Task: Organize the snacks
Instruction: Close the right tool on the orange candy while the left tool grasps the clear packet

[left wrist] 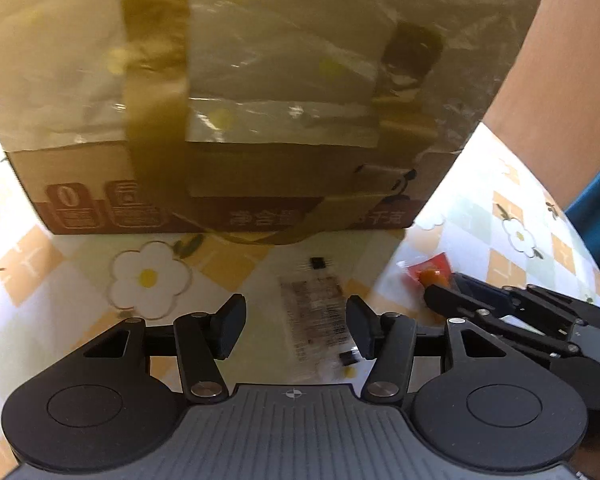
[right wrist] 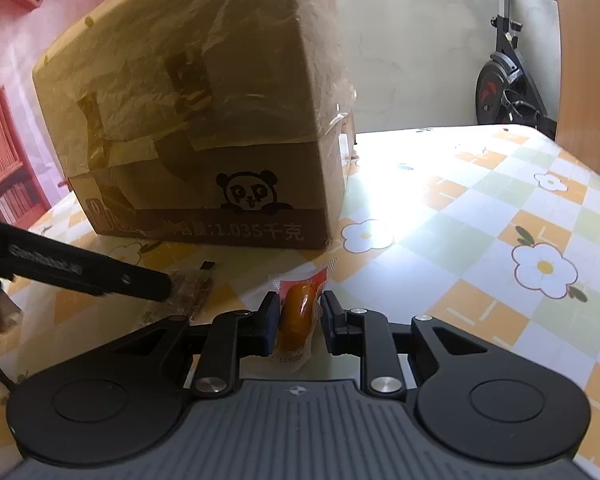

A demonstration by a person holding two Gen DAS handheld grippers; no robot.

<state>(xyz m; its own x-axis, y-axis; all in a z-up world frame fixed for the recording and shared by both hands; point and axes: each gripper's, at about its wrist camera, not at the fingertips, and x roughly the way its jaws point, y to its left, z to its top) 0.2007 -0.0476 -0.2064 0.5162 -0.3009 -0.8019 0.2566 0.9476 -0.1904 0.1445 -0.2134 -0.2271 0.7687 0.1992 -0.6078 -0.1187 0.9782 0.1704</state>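
Note:
A clear-wrapped brown snack bar lies on the flowered tablecloth between the fingers of my open left gripper; it also shows in the right wrist view. A sausage snack in a clear and red packet lies between the fingers of my right gripper, which stands partly open around it; the pads look just apart from it. The packet and the right gripper show at the right of the left wrist view. A taped cardboard box with a panda print stands just behind both snacks.
The tablecloth stretches to the right of the box in bright light. A wooden panel rises at the right edge. An exercise bike stands beyond the table. The left gripper's arm crosses the left side.

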